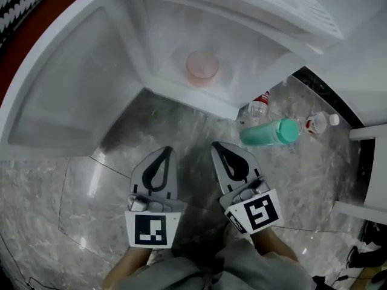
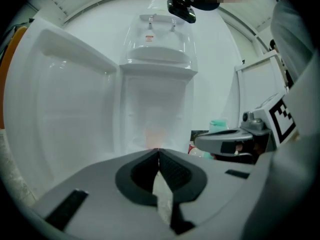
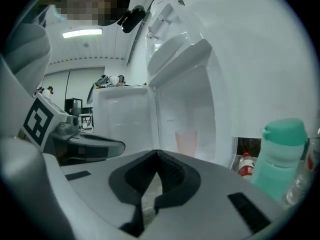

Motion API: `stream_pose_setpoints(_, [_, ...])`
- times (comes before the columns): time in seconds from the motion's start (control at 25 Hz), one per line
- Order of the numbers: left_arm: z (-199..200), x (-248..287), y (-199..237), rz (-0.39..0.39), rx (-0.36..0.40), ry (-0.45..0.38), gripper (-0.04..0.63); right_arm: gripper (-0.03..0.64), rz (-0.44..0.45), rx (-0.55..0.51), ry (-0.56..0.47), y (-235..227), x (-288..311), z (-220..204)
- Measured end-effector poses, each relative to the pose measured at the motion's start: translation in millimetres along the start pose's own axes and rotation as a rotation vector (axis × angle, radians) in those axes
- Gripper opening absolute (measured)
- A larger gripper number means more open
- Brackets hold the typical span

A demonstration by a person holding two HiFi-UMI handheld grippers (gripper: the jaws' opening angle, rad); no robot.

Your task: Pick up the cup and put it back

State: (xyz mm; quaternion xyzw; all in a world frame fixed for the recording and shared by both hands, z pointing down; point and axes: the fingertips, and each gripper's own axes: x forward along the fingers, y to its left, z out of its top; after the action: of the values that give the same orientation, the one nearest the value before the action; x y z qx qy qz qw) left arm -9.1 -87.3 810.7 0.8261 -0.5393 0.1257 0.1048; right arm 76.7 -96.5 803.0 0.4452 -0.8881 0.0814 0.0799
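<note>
A translucent pink cup point(image 1: 202, 66) stands upright on the white floor of an open fridge compartment point(image 1: 187, 98). It shows faintly in the left gripper view point(image 2: 154, 136) and more plainly in the right gripper view point(image 3: 186, 141). My left gripper point(image 1: 166, 150) point(image 2: 158, 150) and right gripper point(image 1: 216, 145) point(image 3: 157, 151) hover side by side in front of the fridge, well short of the cup. Both point toward it. Each has its jaws shut, tips touching, with nothing held between them.
The fridge door point(image 1: 60, 95) hangs open to the left. A teal bottle point(image 1: 270, 132) point(image 3: 280, 154) stands on the marble floor to the right of the fridge opening, with two small red-labelled water bottles point(image 1: 260, 104) point(image 1: 320, 122) beside it. White furniture edges stand at the far right.
</note>
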Motion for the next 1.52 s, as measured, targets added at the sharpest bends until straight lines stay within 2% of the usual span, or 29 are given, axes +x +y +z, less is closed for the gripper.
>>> stream_pose_setpoints(0.32, [4, -1, 6, -0.018, 0.011, -0.019, 0.012, 0.009, 0.095, -0.028, 0.028, 23, 14, -2])
stream_pose_setpoints(0.4, [6, -5, 11, -0.022, 0.012, -0.004, 0.012, 0.009, 0.142, -0.054, 0.055, 29, 21, 0])
stream_pose_setpoints(0.52, [22, -11, 22, -0.022, 0.042, 0.004, 0.012, 0.009, 0.232, -0.103, 0.066, 39, 34, 24])
stream_pose_setpoints(0.72, [55, -29, 52, 0.042, -0.045, 0.04, 0.012, 0.009, 0.286, -0.107, 0.052, 52, 43, 75])
stream_pose_setpoints(0.8, [84, -45, 62, 0.067, -0.065, 0.05, 0.012, 0.009, 0.307, -0.108, 0.062, 64, 37, 101])
stream_pose_setpoints(0.88, [121, -65, 69, 0.084, -0.047, 0.064, 0.012, 0.009, 0.316, -0.096, 0.063, 74, 28, 136])
stream_pose_setpoints(1.0, [184, -92, 68, 0.057, 0.023, 0.079, 0.012, 0.011, 0.308, -0.083, 0.067, 84, 15, 191])
stream_pose_setpoints(1.08, [206, -115, 73, 0.035, 0.041, 0.05, 0.012, 0.011, 0.279, -0.097, 0.078, 96, 13, 213])
stream_pose_setpoints(1.16, [204, -138, 87, 0.026, 0.002, 0.005, 0.012, 0.009, 0.227, -0.145, 0.085, 118, 14, 223])
stream_pose_setpoints(1.24, [221, -167, 98, 0.026, -0.051, -0.04, 0.012, 0.009, 0.187, -0.169, 0.081, 144, 8, 253])
stream_pose_setpoints(1.32, [275, -203, 95, 0.019, -0.079, -0.05, 0.012, 0.009, 0.168, -0.166, 0.08, 164, -13, 318])
stream_pose_setpoints(1.44, [383, -256, 86, 0.014, -0.097, -0.034, 0.012, 0.009, 0.159, -0.144, 0.084, 181, -53, 439])
stream_pose_setpoints(1.52, [454, -286, 88, 0.026, -0.1, -0.059, 0.012, 0.011, 0.155, -0.13, 0.07, 187, -74, 510])
